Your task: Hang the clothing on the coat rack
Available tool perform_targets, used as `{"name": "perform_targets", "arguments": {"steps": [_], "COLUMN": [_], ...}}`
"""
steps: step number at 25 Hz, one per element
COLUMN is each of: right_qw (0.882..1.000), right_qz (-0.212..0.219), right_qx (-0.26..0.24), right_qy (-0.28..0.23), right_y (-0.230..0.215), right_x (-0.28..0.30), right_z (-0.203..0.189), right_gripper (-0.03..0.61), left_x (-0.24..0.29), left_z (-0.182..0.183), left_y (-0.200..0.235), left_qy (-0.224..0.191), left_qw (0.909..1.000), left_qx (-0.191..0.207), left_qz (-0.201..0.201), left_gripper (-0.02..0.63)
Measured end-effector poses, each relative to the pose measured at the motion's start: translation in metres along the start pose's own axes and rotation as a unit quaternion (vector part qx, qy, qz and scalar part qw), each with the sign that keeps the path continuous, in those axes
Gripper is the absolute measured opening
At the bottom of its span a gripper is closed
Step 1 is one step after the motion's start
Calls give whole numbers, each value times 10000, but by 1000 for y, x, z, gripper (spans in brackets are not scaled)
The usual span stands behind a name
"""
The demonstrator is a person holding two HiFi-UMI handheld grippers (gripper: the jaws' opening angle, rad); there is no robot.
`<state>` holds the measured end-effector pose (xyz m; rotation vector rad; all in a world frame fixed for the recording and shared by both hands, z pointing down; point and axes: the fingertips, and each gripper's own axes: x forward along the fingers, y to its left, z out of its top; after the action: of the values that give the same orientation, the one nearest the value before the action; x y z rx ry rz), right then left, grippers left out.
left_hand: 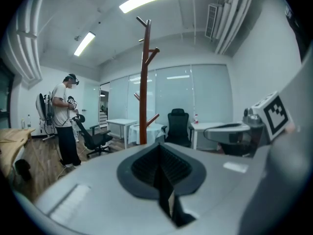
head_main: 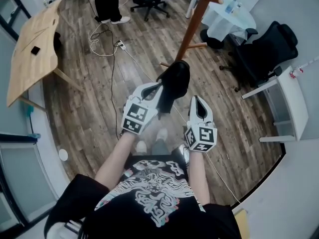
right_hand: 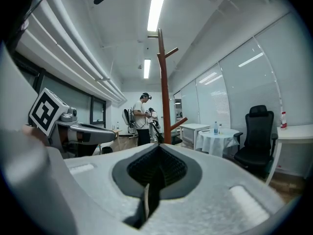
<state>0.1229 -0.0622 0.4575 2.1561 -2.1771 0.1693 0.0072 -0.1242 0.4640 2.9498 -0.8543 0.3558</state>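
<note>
Short of the coat rack [head_main: 197, 21], the black clothing [head_main: 174, 81] is held up by the left gripper [head_main: 159, 87], jaws pinched shut on a fold. The right gripper [head_main: 198, 99], equally short of the rack, is seen with jaws pressed together, apparently empty. The carry is judged under way. Next, the garment must be raised to a peg [head_main: 199, 45] and draped over it.

- No words, numbers or brand names can be read in any view.
- Left marker cube [head_main: 135, 117], on the left gripper [head_main: 158, 87]: black-and-white coded squares only, no letters.
- Right marker cube [head_main: 202, 136], on the right gripper [head_main: 198, 99]: the same kind of pattern, no lettering.
- T-shirt [head_main: 149, 188] of the person holding the grippers: swirling white print, no wording legible.
</note>
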Motion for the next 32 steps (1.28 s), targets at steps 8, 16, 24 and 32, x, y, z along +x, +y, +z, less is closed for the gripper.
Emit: {"name": "perform_targets", "arguments": {"steps": [8, 16, 24, 32], "right_qw": [9998, 9990, 9984, 9989], "right_qz": [54, 371, 460, 336], "right_qx": [-79, -83, -168, -77], "right_qy": [-144, -242, -290, -328], "right_y": [12, 11, 1, -30], "right_x": [-33, -44, -58, -60], "right_z": [12, 22, 24, 26], "right_gripper": [-2, -2, -2, -2], "left_x": [-27, -43, -42, -20], "left_z": [18, 40, 42, 41], "left_y": [-15, -21, -37, -53], "left_qy": [-431, -681, -659, -686], "left_qw": [9987, 9952, 9946, 9954], "left_qx": [-15, -148, -296, -244], "left_qz": [286, 691, 750, 620], "left_gripper": [-11, -11, -11, -11]}}
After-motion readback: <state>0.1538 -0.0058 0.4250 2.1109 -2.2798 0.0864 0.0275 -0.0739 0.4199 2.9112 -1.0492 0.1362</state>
